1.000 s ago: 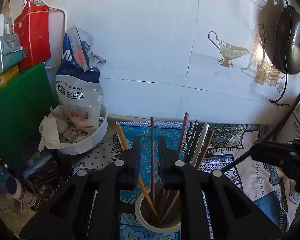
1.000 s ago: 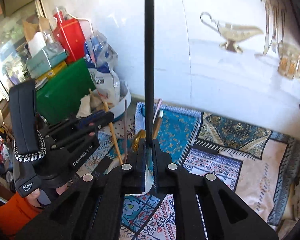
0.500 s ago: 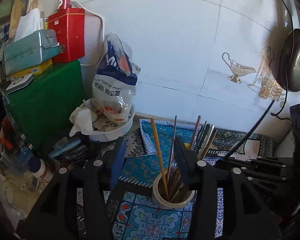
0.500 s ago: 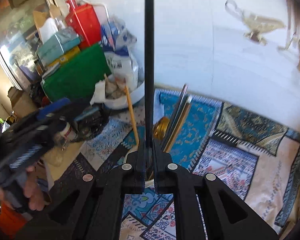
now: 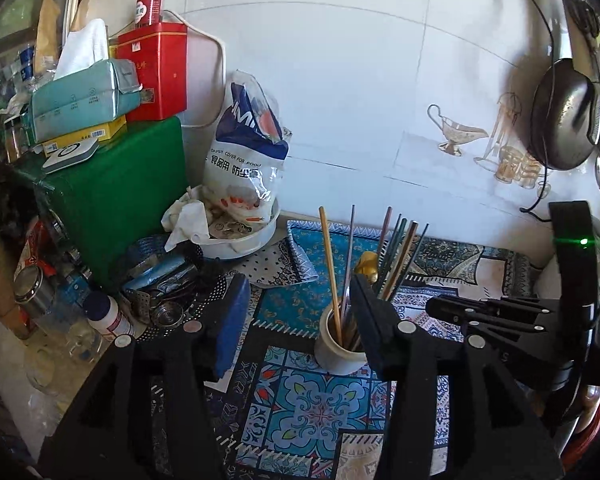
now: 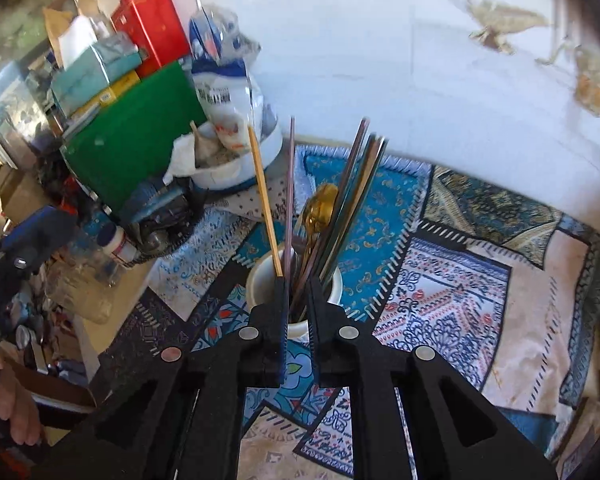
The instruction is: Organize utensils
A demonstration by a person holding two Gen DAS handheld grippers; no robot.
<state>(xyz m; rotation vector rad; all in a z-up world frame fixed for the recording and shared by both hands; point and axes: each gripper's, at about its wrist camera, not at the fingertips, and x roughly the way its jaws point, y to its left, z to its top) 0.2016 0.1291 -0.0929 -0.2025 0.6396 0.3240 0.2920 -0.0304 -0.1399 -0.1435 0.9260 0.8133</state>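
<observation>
a: which step is this?
b: dropping utensils into the white cup (image 6: 332, 280) on the patterned cloth (image 6: 452, 280); chopsticks (image 6: 352, 200) stand inside.
a: the tongs?
b: left gripper (image 5: 296, 312) has just been opening, empty; right gripper (image 6: 298, 298) nearly together, empty; next, probably fetch another utensil.

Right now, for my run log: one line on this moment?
left claw: just opened, empty | right claw: almost shut, empty, above cup | chopsticks, gold spoon: standing in cup
</observation>
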